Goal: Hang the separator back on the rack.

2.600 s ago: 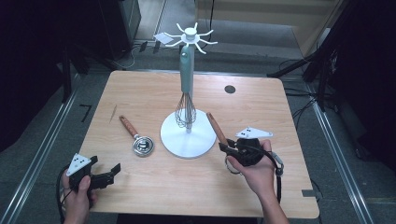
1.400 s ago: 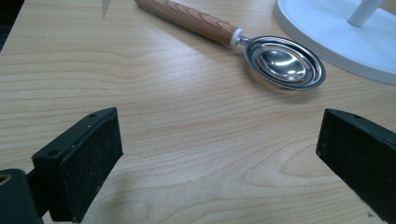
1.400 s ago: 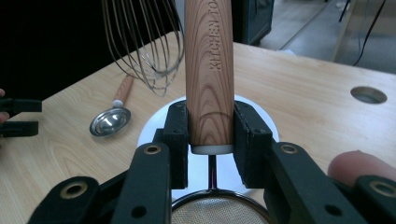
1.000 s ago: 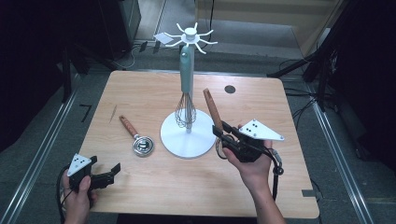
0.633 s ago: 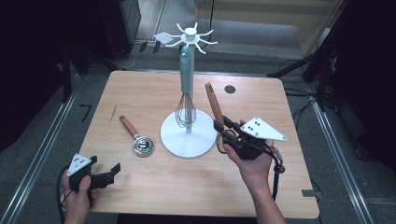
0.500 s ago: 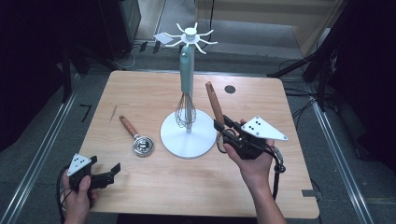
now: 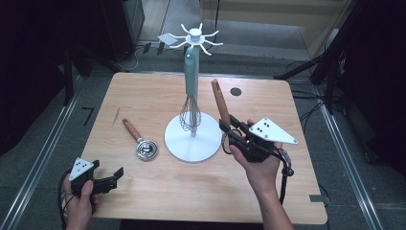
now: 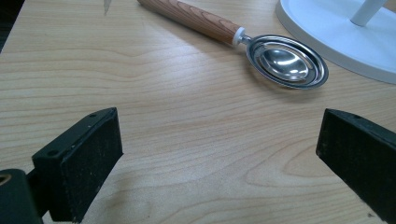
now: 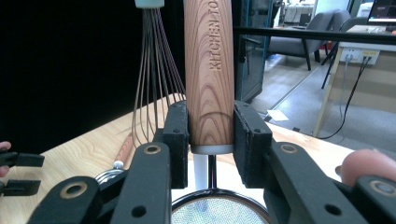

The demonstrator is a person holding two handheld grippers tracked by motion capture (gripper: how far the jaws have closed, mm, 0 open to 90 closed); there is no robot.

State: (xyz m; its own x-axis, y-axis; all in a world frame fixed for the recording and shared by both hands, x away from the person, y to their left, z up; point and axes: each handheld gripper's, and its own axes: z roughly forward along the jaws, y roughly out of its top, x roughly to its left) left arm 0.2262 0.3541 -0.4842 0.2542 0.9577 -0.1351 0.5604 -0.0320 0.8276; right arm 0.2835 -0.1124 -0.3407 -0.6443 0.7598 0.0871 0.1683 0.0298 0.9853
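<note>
Strainer (image 9: 219,212) with a wooden handle (image 7: 220,101) stands upright in the right claw (image 7: 231,128), clamped above the bench (image 7: 268,201) beside the white rack (image 7: 193,91). Next, likely, a lift to a hook. Left claw (image 7: 111,176) rests wide open.

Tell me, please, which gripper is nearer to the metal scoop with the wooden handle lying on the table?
Left. The left gripper sits near the table edge, just short of the scoop, apart from it. The right gripper is beyond the white stand base, holding a strainer.
</note>
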